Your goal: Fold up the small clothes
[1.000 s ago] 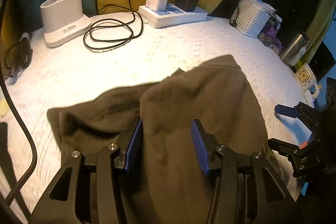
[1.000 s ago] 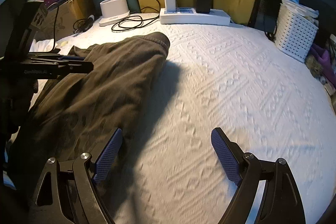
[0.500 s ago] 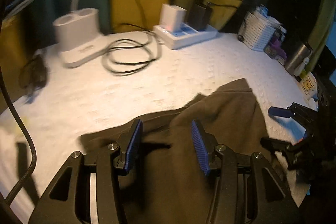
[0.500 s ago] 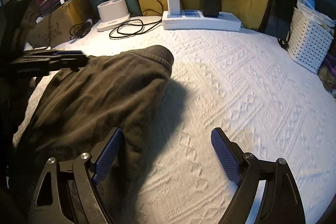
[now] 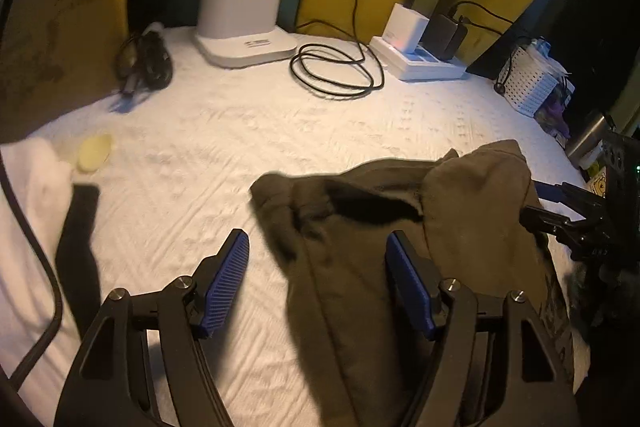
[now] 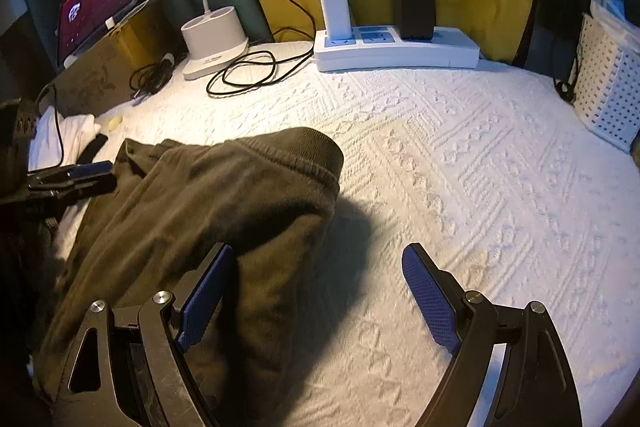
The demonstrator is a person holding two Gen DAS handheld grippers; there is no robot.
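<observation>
Olive garment [image 5: 400, 247] beside coiled cable [image 5: 336, 71].

- Garment [image 6: 208, 203] spread on the bed [image 6: 480, 187], toward its left side.
- Behind it, cable coil [image 6: 244, 71] between lamp base [image 6: 214, 41] on the left and power strip [image 6: 396, 47].
- Basket [image 6: 608, 95] at far right.

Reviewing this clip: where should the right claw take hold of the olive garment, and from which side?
Probably the ribbed hem at the far end of the olive garment. It is thick, raised off the white bedspread and free of folds. Bring the open right claw in from the right, over bare bedspread.
</observation>
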